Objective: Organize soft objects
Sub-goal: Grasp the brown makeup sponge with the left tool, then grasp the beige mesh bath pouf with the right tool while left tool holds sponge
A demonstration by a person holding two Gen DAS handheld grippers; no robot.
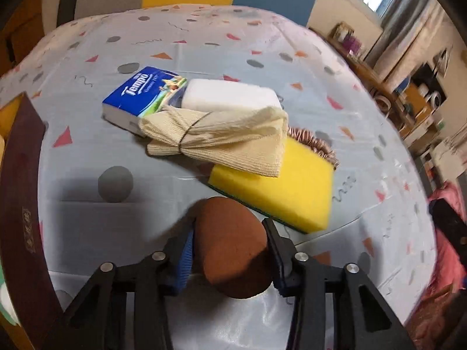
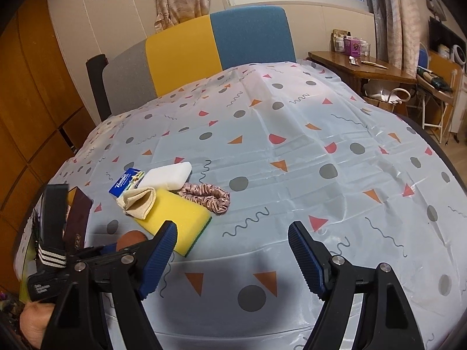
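left gripper [image 1: 230,250] pinches a brown egg-shaped sponge [image 1: 230,245] low over a patterned tablecloth [image 2: 292,151].
both blue pads press the brown sponge's sides. just beyond it lie a yellow sponge [image 1: 280,192], a tied cream cloth [image 1: 221,140], a white sponge [image 1: 230,96], a blue tissue pack [image 1: 140,93] and a pink scrunchie [image 2: 207,198], clustered and touching. the right gripper [image 2: 233,259] hangs spread wide and empty above bare cloth.

Scrunchie [image 1: 316,145] mostly behind yellow sponge [image 1: 280,186]
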